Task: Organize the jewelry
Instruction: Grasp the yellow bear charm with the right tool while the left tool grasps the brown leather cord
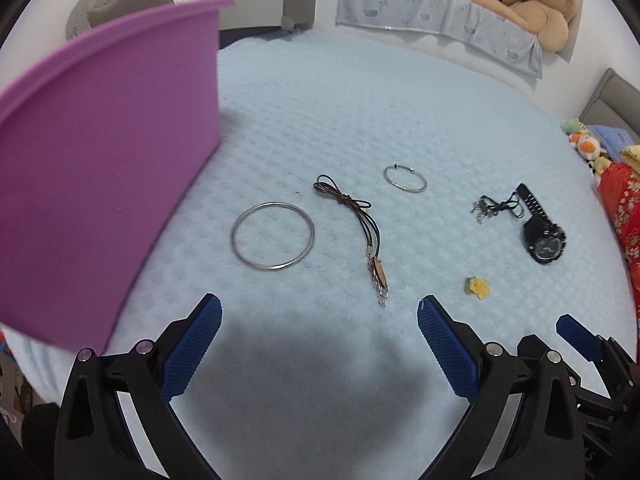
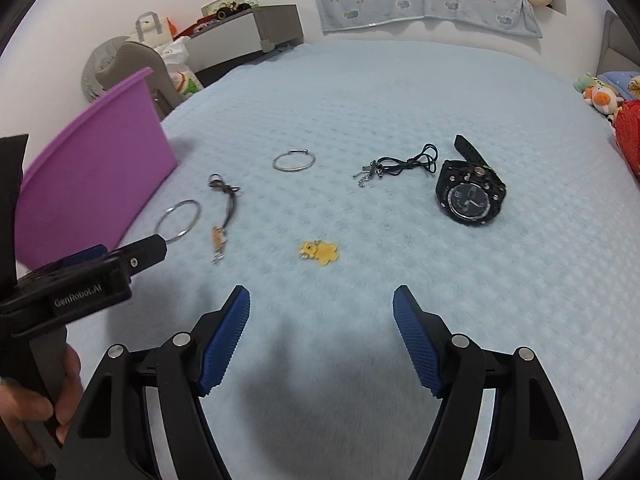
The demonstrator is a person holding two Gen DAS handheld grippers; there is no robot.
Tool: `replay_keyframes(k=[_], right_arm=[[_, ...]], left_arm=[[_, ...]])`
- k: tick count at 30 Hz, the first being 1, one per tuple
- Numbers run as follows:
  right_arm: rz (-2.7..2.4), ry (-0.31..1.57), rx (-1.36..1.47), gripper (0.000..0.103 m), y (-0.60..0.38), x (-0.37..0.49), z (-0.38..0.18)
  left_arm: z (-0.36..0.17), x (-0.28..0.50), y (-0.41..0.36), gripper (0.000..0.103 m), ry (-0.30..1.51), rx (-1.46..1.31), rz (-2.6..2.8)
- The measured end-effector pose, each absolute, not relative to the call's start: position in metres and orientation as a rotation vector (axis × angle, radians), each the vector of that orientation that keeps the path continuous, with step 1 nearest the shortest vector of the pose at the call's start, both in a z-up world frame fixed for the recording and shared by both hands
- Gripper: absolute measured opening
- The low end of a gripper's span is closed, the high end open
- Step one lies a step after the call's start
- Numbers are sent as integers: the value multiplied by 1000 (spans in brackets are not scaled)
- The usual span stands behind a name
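Pale blue bed [image 1: 360, 100] carries two silver bangles [image 1: 273, 236] [image 1: 405, 178], two corded necklaces [image 1: 360, 216] [image 1: 496, 206], one black watch [image 1: 542, 236], one yellow charm [image 1: 477, 287]; purple box [image 1: 100, 168] stands left. Left tool [image 1: 320, 320] and right tool [image 2: 322, 308] gape wide, empty.

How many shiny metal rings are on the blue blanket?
2. The big bangle lies nearest the purple box. The small bangle lies farther back, past the brown cord necklace. The box could hide more.
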State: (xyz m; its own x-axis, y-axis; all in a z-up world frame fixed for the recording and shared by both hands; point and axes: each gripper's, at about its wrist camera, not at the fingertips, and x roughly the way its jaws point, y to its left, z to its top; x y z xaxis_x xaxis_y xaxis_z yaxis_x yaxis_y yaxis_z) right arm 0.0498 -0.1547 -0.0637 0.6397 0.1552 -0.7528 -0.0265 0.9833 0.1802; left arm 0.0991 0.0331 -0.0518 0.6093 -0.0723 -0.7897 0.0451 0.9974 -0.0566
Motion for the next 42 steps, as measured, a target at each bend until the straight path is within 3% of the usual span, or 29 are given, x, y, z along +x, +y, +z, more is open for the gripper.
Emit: replay_keyframes(k=[19,42], right_arm=[[78,896,69,71,-145,110,-108],[51,909,7,67,-136,114,-114]], left_arm=[[-97,161,21,97,944,-7,-14],[-112,179,-3,95,956,25,23]])
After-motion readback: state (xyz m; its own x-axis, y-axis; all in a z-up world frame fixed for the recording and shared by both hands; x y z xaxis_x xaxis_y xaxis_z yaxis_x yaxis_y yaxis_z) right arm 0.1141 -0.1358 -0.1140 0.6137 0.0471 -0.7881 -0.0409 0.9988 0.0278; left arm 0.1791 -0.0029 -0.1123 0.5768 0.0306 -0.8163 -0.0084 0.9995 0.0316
